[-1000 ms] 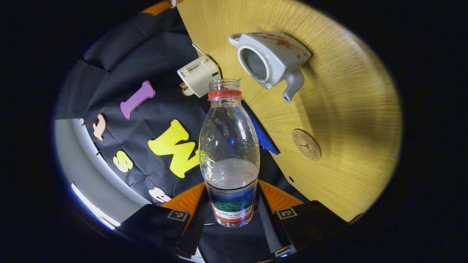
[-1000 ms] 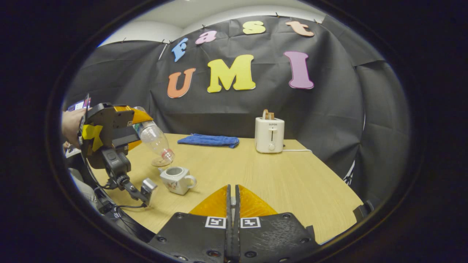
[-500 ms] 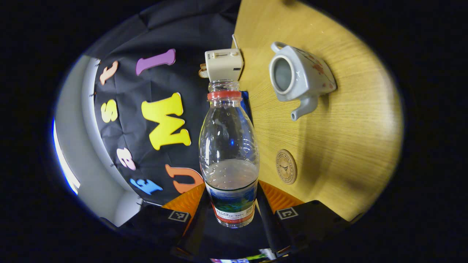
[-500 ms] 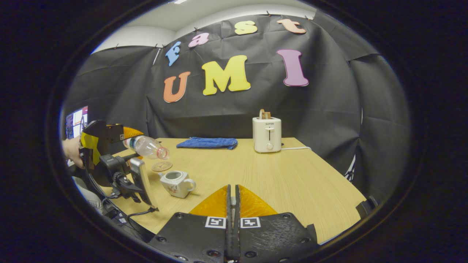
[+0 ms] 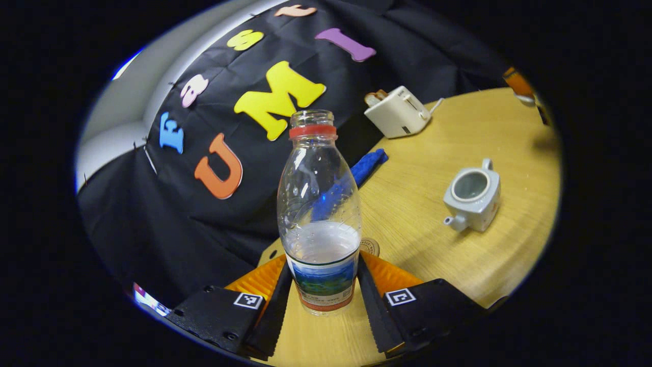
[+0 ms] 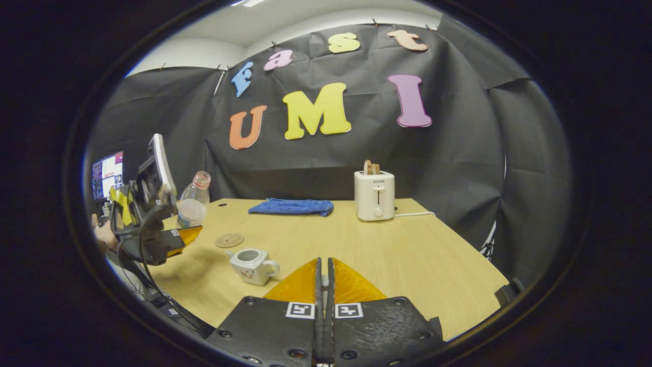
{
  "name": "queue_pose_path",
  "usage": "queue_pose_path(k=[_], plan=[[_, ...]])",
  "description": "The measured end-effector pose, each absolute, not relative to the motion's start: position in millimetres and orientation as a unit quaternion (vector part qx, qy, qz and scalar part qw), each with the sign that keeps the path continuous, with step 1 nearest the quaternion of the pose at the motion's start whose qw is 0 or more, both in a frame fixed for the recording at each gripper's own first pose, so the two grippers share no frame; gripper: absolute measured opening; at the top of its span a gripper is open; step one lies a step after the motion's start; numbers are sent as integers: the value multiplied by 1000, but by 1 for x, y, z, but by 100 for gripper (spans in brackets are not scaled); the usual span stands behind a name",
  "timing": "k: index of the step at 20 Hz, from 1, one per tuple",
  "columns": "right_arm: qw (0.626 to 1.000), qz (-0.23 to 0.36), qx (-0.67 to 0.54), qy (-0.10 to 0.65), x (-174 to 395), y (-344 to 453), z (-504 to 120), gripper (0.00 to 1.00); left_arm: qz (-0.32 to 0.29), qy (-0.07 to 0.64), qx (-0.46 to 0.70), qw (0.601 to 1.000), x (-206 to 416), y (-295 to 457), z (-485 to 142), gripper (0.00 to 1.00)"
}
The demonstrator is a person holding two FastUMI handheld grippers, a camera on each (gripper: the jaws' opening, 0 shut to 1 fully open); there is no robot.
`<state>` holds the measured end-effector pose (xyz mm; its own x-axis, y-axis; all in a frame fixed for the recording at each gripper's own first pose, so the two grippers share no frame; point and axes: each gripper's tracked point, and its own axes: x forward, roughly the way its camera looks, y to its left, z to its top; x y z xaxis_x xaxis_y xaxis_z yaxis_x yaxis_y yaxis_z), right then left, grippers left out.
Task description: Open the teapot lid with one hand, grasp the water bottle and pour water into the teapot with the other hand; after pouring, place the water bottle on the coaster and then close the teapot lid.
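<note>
bottle upright in my left claw, coaster next

my left gripper [image 5: 324, 300] was clenched on the water bottle [image 5: 319, 214] low at its label, held near upright above the table [image 5: 458, 265], some water left in it; judged best to lower it straight and level onto the coaster [image 6: 228, 239], then let go only once the base sat flat. teapot [image 6: 253, 265] stood open just beside the coaster. my right gripper [image 6: 322, 285] had its fingers pressed together; whether the lid was pinched there i could not tell. coaster mostly hidden behind the bottle in the left gripper view
</note>
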<state>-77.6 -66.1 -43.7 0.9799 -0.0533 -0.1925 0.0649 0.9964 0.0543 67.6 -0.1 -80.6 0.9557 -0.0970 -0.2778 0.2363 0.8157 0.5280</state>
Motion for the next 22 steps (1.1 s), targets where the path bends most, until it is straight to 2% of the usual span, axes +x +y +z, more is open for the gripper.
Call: queue_pose_path(k=[3, 7, 22], plan=[[995, -29, 27, 96, -79, -63, -41, 0, -94, 114, 169, 975, 73, 2, -72, 72], [995, -27, 27, 95, -78, -57, -40, 0, -99, 100, 51, 989, 84, 5, -62, 73], [992, -50, 31, 114, -78, -69, -60, 0, -120, 133, -4, 984, 146, 2, -108, 76]])
